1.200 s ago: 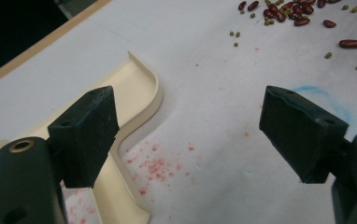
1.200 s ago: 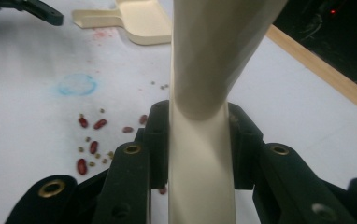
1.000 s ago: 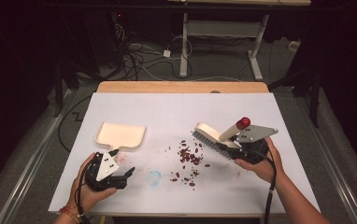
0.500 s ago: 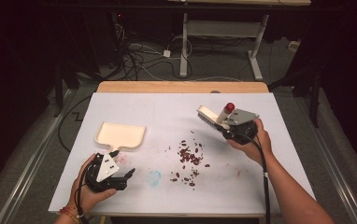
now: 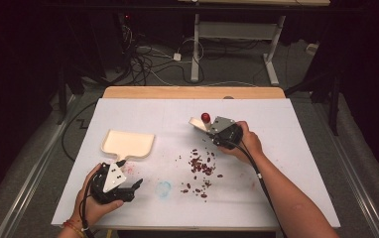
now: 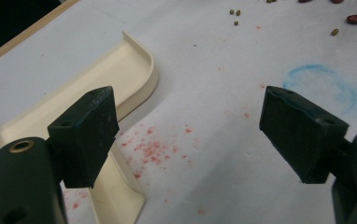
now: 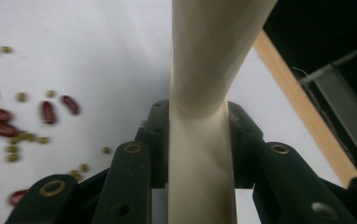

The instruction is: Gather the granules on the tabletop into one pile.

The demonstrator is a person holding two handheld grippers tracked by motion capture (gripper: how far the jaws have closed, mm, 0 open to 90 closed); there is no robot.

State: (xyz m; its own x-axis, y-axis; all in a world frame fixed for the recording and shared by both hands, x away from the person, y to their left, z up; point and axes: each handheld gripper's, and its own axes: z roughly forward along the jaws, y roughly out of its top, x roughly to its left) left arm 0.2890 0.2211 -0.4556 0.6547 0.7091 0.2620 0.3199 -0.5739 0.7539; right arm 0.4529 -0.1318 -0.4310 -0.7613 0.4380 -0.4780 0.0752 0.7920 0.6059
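Right gripper view first: the right gripper (image 7: 199,140) has its jaws pressed tight on the cream handle of a brush (image 7: 209,70), the handle running straight up between them. From the high view that same gripper (image 5: 216,133) sits behind the scattered beans, with the brush (image 5: 196,122) poking out toward the table's far-left side and a red knob (image 5: 205,117) just above it — whether bristles touch the table I cannot tell.

Left gripper (image 6: 200,135) now — jaws spread wide, nothing between them, just above the white table cover (image 6: 223,177). The cream dustpan (image 6: 97,93) lies just beside its left jaw, the pan's handle running under that jaw. In the high view the left gripper (image 5: 133,188) sits near the front edge, the dustpan (image 5: 128,143) right behind it.

Red beans (image 5: 200,166) and tiny green ones lie strewn between the two grippers, nearer the right one, well apart from the dustpan. A blue ring stain (image 5: 163,188) and pink specks (image 6: 153,149) mark the cover.
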